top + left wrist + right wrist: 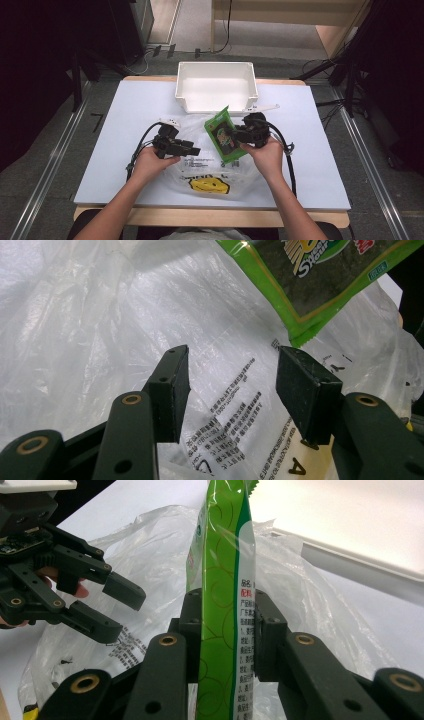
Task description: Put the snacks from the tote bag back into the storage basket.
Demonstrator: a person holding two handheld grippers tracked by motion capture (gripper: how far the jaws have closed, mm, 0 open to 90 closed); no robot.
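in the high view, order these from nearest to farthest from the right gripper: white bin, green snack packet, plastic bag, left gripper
1. green snack packet: clamped in the right gripper, just to its left.
2. plastic bag: spread on the table directly beneath and to the left.
3. left gripper: open, over the bag's left part.
4. white bin: at the table's far edge. It and the left gripper are close to call.

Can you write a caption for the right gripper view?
Right hand-held gripper pinches a green snack packet above a clear plastic bag.

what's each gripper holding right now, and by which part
Right gripper pinches the green snack packet across its flat faces near one end. Left gripper is open, holding nothing.
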